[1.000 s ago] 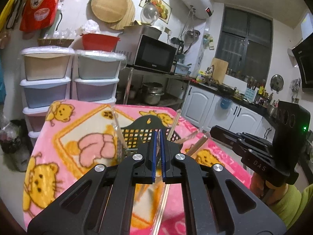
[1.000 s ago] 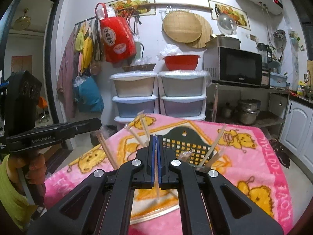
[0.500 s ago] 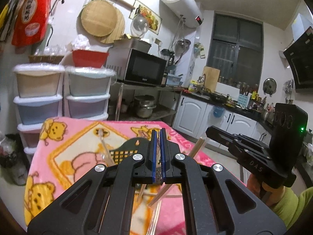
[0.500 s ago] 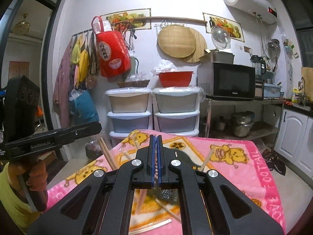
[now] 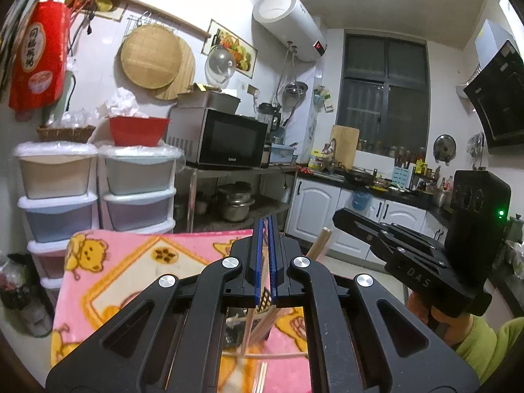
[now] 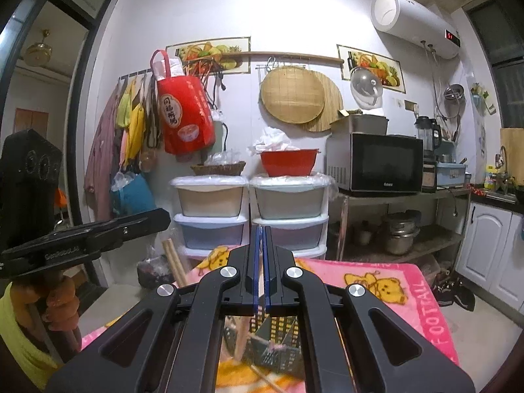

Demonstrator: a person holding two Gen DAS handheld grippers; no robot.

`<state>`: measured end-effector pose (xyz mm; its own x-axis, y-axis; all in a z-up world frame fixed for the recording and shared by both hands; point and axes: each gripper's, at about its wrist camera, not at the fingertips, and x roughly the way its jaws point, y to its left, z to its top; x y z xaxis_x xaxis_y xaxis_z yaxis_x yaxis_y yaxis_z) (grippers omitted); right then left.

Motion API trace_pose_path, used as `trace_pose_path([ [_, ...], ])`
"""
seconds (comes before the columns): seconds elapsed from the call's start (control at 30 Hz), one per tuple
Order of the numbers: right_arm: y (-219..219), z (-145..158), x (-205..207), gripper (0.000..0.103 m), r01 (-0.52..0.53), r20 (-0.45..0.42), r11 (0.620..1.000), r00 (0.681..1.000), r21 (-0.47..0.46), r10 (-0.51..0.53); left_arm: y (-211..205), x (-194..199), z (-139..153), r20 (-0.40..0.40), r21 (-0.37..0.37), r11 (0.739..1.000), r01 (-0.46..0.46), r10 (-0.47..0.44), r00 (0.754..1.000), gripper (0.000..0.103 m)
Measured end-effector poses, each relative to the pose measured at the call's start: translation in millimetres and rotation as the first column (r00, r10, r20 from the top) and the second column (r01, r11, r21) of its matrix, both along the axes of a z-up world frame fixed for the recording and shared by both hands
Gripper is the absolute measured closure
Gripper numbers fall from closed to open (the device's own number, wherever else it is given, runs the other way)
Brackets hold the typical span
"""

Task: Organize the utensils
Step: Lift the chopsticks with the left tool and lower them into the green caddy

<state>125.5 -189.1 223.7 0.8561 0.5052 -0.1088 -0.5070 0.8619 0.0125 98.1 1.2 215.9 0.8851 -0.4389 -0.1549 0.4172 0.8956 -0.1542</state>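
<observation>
- Left gripper [image 5: 266,255]: jaws closed, nothing visibly clamped between the blue pads. Right gripper [image 6: 261,262]: likewise closed and empty.
- Chopsticks [image 5: 253,324]: pale wooden sticks, thin, straight and rigid, standing in and lying around the basket [image 6: 275,347].
- Basket: dark perforated plastic with grid walls, sitting on the pink cartoon-bear blanket [image 5: 108,281] that covers the tabletop.
- Handling estimate: sticks light, stiff, smooth, apt to roll and pivot. Best pinched mid-length, across the shaft.
- Blanket is soft and fuzzy, so it should damp rolling, though a stick may sink slightly into the pile.
</observation>
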Motion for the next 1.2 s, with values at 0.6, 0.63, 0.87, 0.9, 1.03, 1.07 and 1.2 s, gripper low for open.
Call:
trace_pose_path([
  [0.6,-4.4,48.6,40.0,0.101,0.056,0.053,0.998,0.997,0.016,-0.056,-10.3,22.9,51.6,0.086,0.025,0.999,-0.026,0.024,0.996,0.101],
  [0.63,-3.9,51.9,42.0,0.101,0.055,0.056,0.998,0.997,0.017,-0.056,-11.2,24.7,53.9,0.089,0.029,0.999,-0.026,0.024,0.996,0.101],
  [0.87,1.7,67.8,52.7,0.101,0.057,0.084,0.998,0.995,0.008,-0.057,-14.0,39.0,63.2,0.097,0.042,0.998,-0.043,0.039,0.995,0.101],
  [0.9,2.4,68.8,53.8,0.101,0.057,0.086,0.998,0.995,0.006,-0.057,-14.6,41.4,62.9,0.099,0.046,0.998,-0.052,0.047,0.994,0.101],
  [1.03,4.1,67.9,59.8,0.101,0.068,0.093,0.998,0.993,-0.009,-0.067,-16.7,53.8,56.5,0.099,0.061,0.995,-0.082,0.075,0.992,0.101],
  [1.07,4.5,66.8,61.5,0.101,0.07,0.091,0.998,0.993,-0.012,-0.068,-17.1,58.2,54.6,0.096,0.065,0.994,-0.088,0.082,0.992,0.101],
  [1.2,4.9,58.3,71.6,0.101,0.085,0.073,0.996,0.994,-0.023,-0.083,-17.1,75.4,42.1,0.078,0.075,0.99,-0.12,0.114,0.99,0.101],
])
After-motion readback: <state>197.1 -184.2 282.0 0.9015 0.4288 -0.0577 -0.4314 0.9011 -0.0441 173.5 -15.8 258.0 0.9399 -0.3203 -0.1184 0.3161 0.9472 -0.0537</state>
